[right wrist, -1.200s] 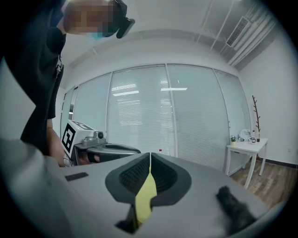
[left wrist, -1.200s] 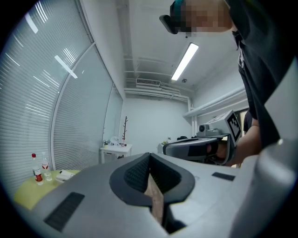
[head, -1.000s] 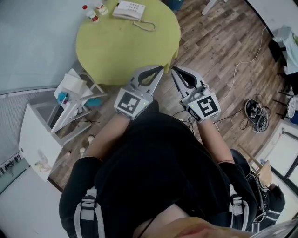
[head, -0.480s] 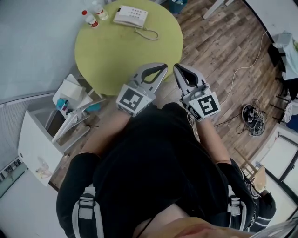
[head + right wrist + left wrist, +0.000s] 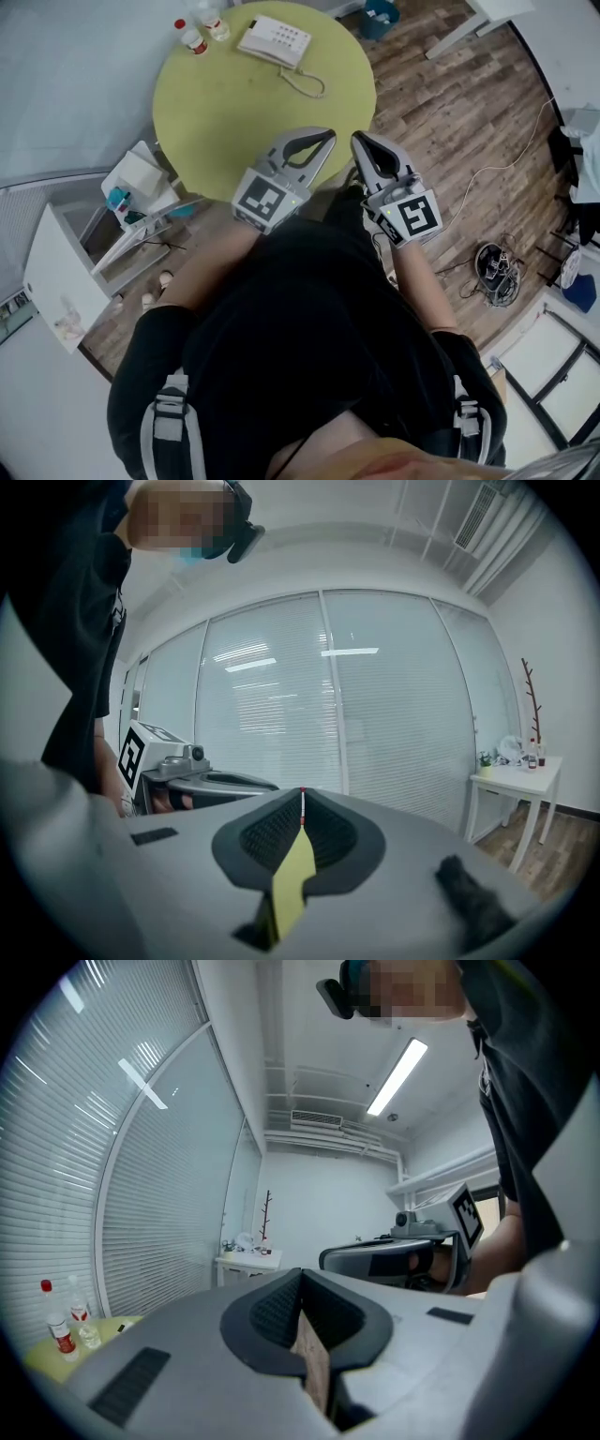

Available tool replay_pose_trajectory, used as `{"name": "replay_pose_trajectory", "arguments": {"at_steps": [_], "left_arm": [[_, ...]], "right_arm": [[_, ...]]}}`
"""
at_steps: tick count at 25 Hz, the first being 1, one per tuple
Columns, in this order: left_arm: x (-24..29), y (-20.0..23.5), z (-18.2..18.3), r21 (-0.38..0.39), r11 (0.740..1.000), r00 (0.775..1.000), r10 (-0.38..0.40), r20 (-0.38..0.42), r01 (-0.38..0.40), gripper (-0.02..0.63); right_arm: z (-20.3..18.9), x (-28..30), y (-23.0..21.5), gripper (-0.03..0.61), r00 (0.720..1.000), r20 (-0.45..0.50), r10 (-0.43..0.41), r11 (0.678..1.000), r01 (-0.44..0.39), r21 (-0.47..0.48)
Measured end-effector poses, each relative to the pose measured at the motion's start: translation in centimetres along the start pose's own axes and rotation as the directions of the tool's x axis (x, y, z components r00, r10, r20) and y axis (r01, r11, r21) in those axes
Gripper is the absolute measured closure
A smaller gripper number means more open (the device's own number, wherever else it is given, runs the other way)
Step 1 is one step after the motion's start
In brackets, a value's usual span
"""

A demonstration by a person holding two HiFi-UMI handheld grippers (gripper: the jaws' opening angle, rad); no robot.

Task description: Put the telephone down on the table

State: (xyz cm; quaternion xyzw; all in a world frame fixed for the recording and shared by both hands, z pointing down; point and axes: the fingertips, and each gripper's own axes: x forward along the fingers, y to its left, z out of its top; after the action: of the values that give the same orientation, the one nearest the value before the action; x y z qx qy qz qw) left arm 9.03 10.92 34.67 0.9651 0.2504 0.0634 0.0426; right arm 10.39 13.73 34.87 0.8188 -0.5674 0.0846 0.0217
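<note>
Left tongs (image 5: 328, 134): clenched, the two tips meeting, nothing between them. I hold them over the near edge of the table (image 5: 234, 122), pointing toward its far edge.

Right tongs (image 5: 357, 138): clenched likewise and empty, just beside the left pair and apart from it. Their tips are at the table's near right edge.

Marker cubes: one on each pair, black-and-white squares facing up.

Table: round, with a yellow-green top.

Telephone (image 5: 275, 41): white desk set with a keypad, lying flat on the table at its far edge, well apart from both tongs. Neither pair touches it.

Cord (image 5: 306, 84): pale, running from the telephone in a loop toward the table's right edge.

Bottles (image 5: 194, 37): two small clear ones with red on them, upright at the far left edge of the table, near the telephone's left end.

Floor (image 5: 450, 112): wood planks, around the table.

White shelf unit (image 5: 141, 183): on the floor just beside the table's left edge.

Cable bundle (image 5: 494, 272): dark tangle on the floor, well to my right.
</note>
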Motion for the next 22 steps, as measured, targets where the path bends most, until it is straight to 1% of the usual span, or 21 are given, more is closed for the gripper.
{"name": "replay_pose_trajectory", "arguments": {"at_steps": [6,9,12,15,17,22], "left_arm": [[5.4,1.7,0.9,-0.005,0.993,0.993,0.122,-0.003,-0.122,0.603],[7.7,2.8,1.3,-0.011,0.981,0.981,0.193,-0.005,-0.193,0.603],[9.7,3.8,1.8,-0.022,0.963,0.964,0.267,-0.007,-0.267,0.603],[11.1,4.3,2.2,-0.030,0.940,0.941,0.339,-0.007,-0.339,0.603],[11.7,4.9,2.2,-0.035,0.921,0.921,0.389,-0.010,-0.389,0.603],[11.7,5.4,1.8,-0.054,0.856,0.858,0.513,-0.014,-0.513,0.603]], "right_arm": [[0.3,1.3,-6.1,0.558,0.992,-0.012,0.124,0.992,-0.124,-0.011],[0.6,2.2,-8.9,0.558,0.981,-0.021,0.192,0.981,-0.193,-0.019],[1.0,2.9,-11.2,0.558,0.965,-0.030,0.262,0.964,-0.262,-0.030],[1.2,3.5,-13.1,0.558,0.943,-0.039,0.330,0.943,-0.332,-0.038],[1.1,4.2,-13.9,0.558,0.926,-0.048,0.375,0.925,-0.377,-0.040],[0.3,5.2,-14.7,0.558,0.873,-0.078,0.482,0.873,-0.486,-0.046]]}}
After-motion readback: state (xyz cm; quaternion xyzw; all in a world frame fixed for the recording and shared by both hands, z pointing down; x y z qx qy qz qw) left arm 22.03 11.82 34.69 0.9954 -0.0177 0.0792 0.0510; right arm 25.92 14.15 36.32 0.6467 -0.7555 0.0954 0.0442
